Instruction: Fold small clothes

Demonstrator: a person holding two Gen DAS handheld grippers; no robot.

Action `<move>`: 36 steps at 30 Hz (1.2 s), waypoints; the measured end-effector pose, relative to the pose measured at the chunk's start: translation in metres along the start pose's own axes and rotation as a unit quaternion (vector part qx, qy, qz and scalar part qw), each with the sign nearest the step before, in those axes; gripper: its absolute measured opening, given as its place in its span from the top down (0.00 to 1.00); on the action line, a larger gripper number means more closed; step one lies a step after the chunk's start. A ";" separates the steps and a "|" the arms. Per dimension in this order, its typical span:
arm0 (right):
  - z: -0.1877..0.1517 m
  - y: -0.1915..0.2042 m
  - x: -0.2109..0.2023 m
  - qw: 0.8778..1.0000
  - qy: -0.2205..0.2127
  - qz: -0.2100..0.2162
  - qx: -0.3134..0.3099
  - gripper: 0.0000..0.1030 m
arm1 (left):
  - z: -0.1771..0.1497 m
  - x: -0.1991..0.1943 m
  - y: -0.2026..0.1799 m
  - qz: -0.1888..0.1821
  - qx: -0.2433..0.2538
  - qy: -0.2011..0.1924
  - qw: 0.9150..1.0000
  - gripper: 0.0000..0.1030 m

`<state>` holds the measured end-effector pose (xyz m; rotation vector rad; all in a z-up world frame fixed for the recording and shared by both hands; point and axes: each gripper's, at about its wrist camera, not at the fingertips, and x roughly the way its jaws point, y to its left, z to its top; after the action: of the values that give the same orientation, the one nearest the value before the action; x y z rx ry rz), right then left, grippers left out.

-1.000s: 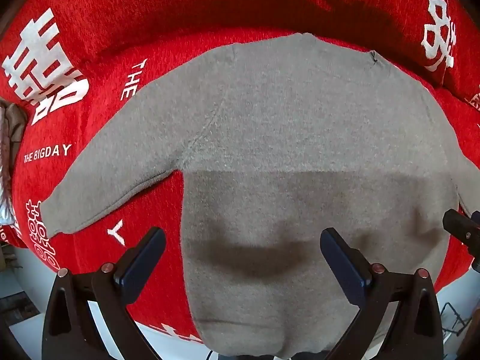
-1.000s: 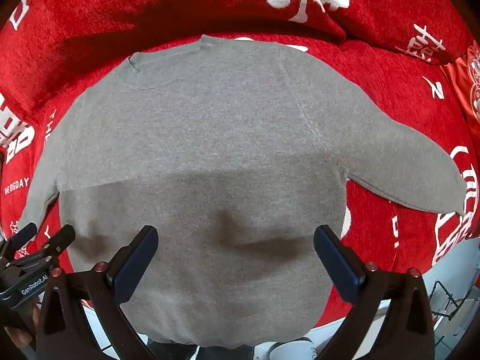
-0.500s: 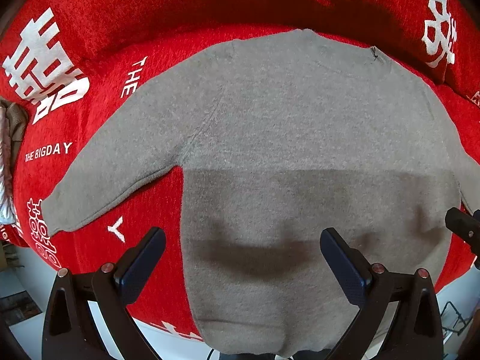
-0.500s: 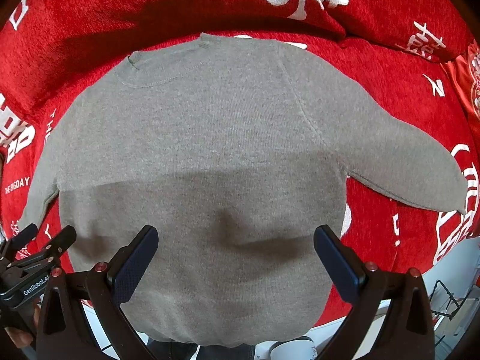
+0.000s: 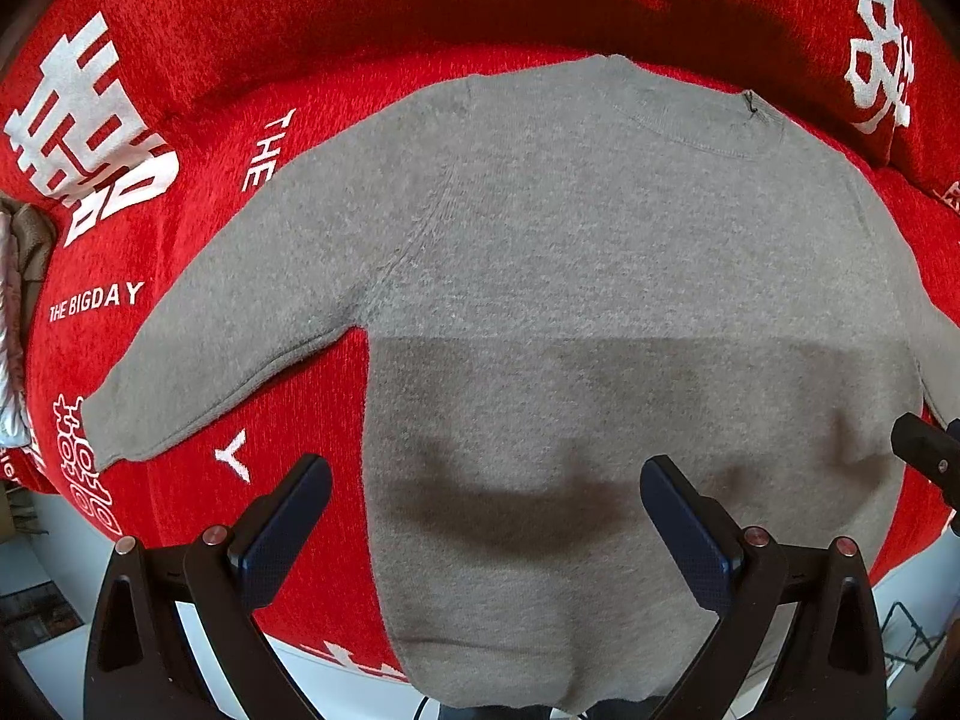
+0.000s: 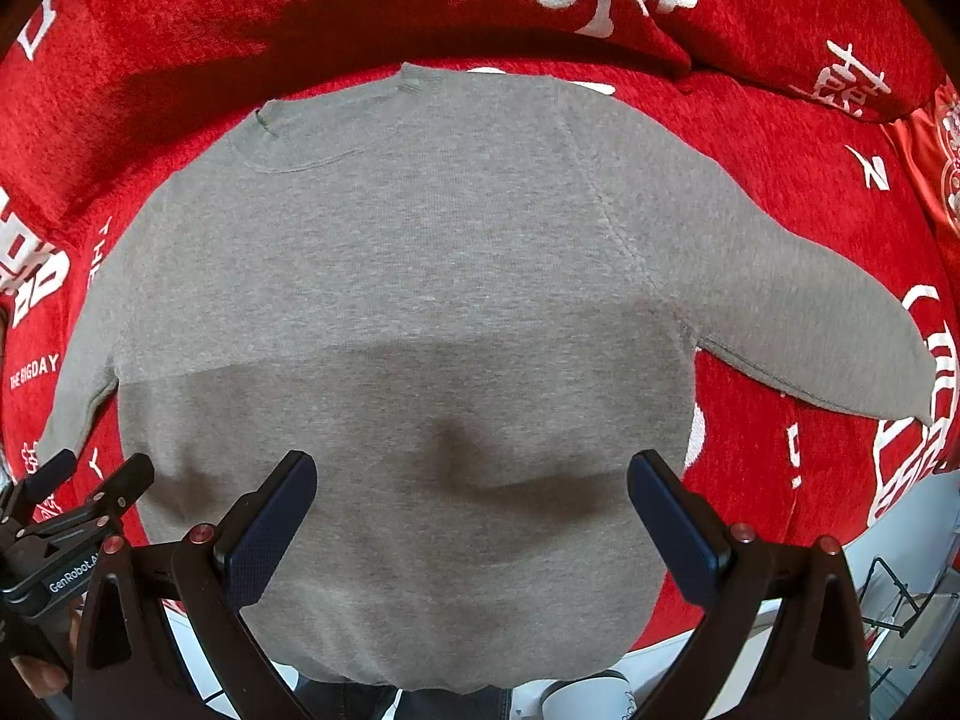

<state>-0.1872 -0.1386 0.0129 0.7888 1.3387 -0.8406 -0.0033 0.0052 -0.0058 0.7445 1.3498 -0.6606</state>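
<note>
A small grey sweater point(image 5: 600, 276) lies flat and spread out on a red cover, collar at the far side, both sleeves out to the sides; it also shows in the right wrist view point(image 6: 408, 276). Its hem hangs over the near edge. My left gripper point(image 5: 486, 516) is open and empty, above the sweater's lower left part. My right gripper point(image 6: 474, 504) is open and empty, above the lower middle of the sweater. The left gripper also shows at the left edge of the right wrist view point(image 6: 90, 474).
The red cover point(image 5: 180, 120) has white characters and the words "THE BIGDAY". A red back cushion point(image 6: 360, 0) rises behind the sweater. A folded brownish garment point(image 5: 24, 252) lies at the far left. White floor and a wire rack point(image 6: 900, 594) lie below the near edge.
Both grippers have drifted very slightly; the sweater lies as before and both grippers stay open.
</note>
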 end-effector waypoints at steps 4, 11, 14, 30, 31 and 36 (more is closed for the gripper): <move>0.000 0.002 0.000 1.000 0.000 -0.001 0.000 0.00 | -0.002 0.001 0.001 -0.004 -0.002 -0.002 1.000 0.00; 0.000 0.005 0.000 1.000 0.002 -0.004 0.002 0.00 | -0.006 0.007 0.011 -0.022 -0.008 -0.017 1.000 0.00; 0.000 0.006 0.000 1.000 0.003 -0.004 0.001 0.00 | -0.007 0.009 0.013 -0.032 -0.009 -0.019 0.999 0.00; -0.002 0.022 -0.001 1.000 0.000 -0.005 -0.005 0.00 | -0.008 0.012 0.022 -0.053 -0.012 0.010 0.998 0.00; -0.003 0.024 -0.001 1.000 -0.001 -0.005 -0.006 0.00 | -0.008 0.012 0.023 -0.054 -0.012 0.011 0.998 0.00; -0.004 0.028 -0.002 1.000 -0.002 -0.005 -0.006 0.00 | -0.009 0.012 0.025 -0.048 -0.013 -0.001 0.999 0.00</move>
<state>-0.1652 -0.1211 0.0150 0.7710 1.3450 -0.8404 0.0125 0.0277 -0.0161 0.6615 1.3967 -0.7184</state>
